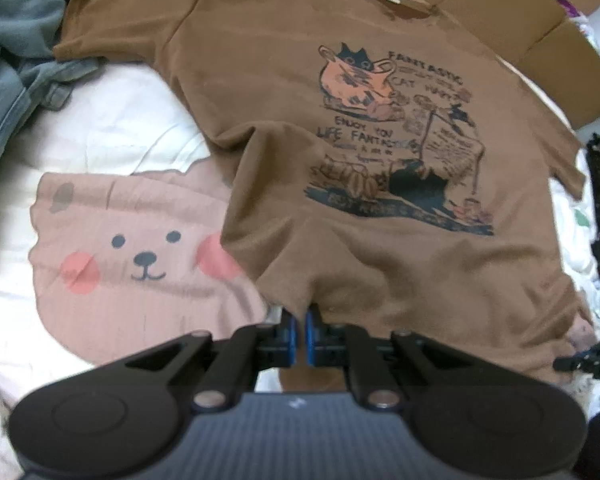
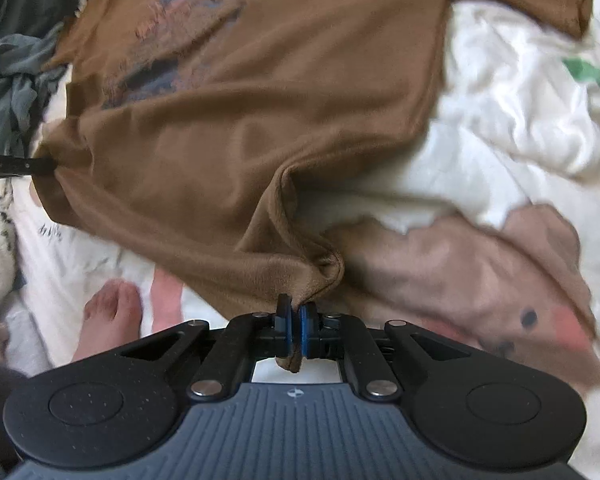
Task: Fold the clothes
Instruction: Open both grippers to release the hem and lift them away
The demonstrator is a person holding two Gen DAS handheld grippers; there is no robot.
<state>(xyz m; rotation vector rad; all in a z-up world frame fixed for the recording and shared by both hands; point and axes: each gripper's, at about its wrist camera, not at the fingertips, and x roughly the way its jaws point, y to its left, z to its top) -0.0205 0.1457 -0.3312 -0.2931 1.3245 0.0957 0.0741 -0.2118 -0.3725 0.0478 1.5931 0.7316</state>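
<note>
On the white bedding (image 1: 112, 128), both tools, left (image 1: 300, 320) and right (image 2: 295, 312), clamped tight on the brown T-shirt's (image 1: 300, 80) hem.

Brown T-shirt (image 1: 340, 80), short-sleeved, spread front-up on white bedding. Chest print: black cat peering from an orange pot, dark lettering, further drawings beneath. Collar at the far end, against cardboard; hem nearest. One sleeve reaches toward a heap of blue-grey clothes, the other lies on the opposite side. Fabric mostly flat, with shallow creases running from the hem. Hem lifted and bunched at two points. In the right wrist view the shirt (image 2: 260, 100) has one hem corner puckered into a tight fold.
</note>
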